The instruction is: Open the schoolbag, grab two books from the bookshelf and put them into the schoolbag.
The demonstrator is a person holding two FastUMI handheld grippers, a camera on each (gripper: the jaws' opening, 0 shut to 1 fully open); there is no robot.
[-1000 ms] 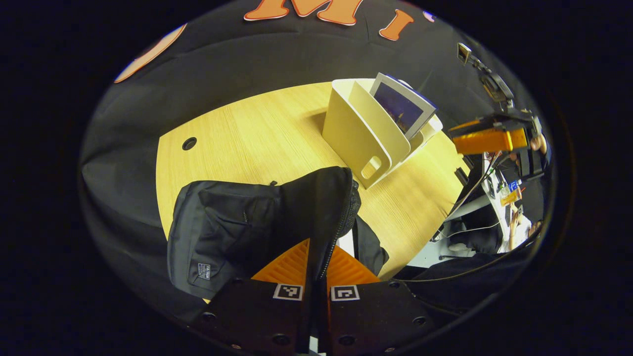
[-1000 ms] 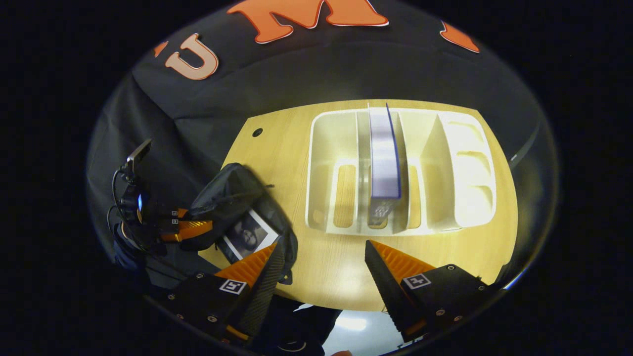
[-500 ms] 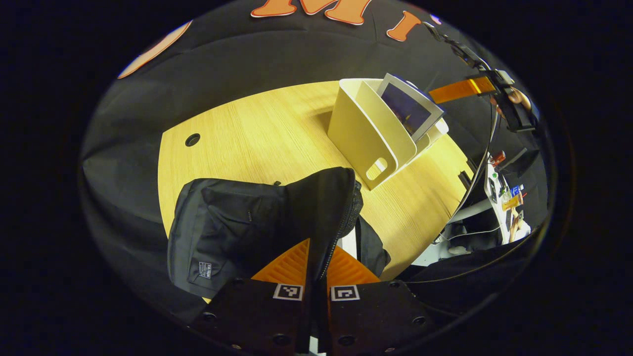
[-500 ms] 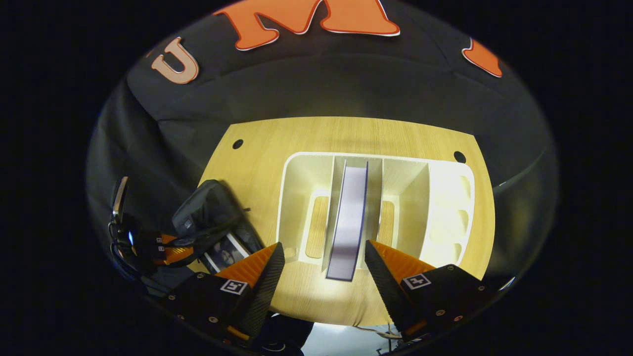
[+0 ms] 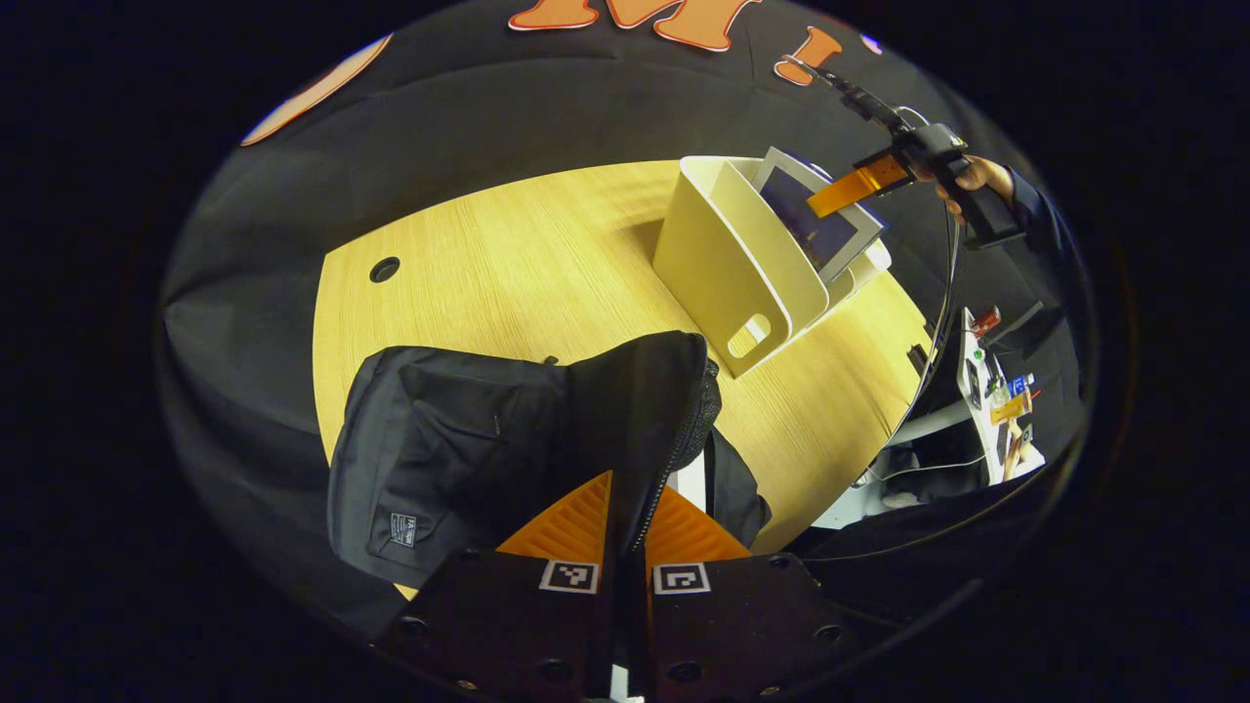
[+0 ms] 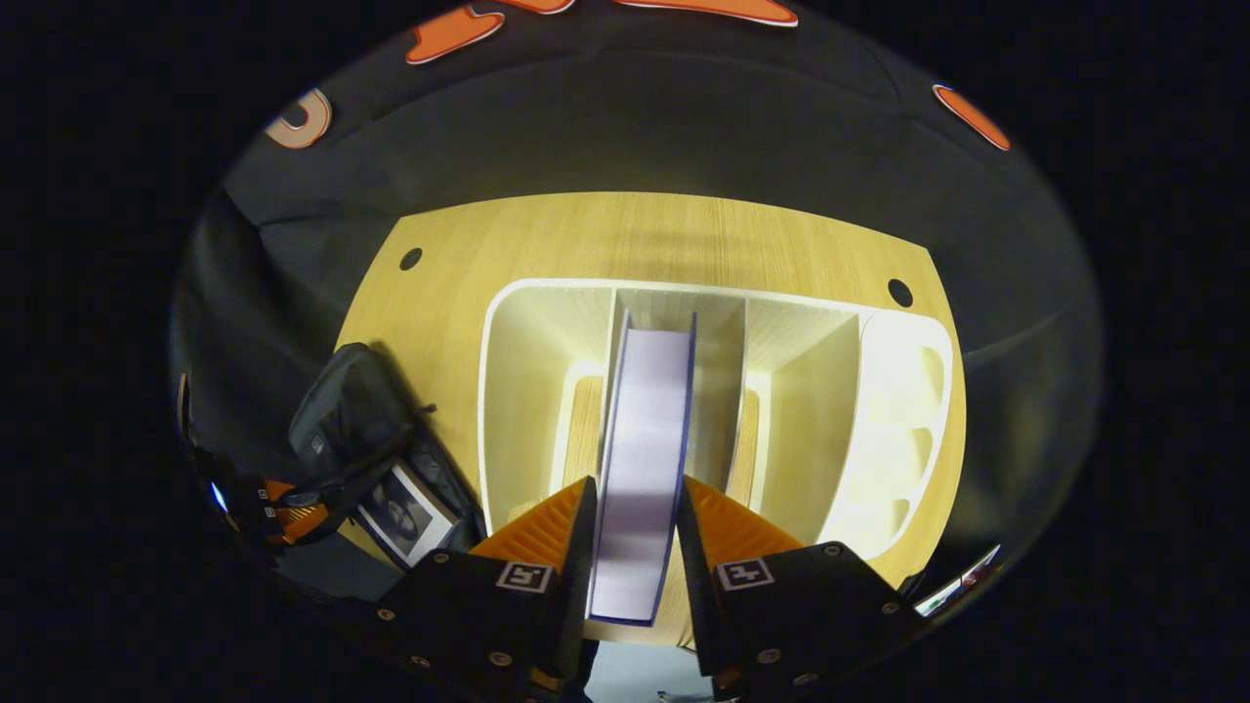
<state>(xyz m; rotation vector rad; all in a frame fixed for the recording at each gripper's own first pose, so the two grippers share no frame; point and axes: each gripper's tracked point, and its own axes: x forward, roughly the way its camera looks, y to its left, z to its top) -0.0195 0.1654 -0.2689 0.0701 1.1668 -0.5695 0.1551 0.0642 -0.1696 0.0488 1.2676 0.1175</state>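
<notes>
Bookshelf (image 6: 879,410) is set on the table (image 6: 664,234), with one book (image 6: 640,459) stood in its middle compartment. Schoolbag (image 6: 352,430) is laid on the table left of the bookshelf; a second book (image 6: 402,513) is held inside it

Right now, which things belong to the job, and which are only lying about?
Job: schoolbag, bookshelf, book between right gripper fingers, book in bag, left gripper.
Lying about: desk clutter beyond table.
</notes>
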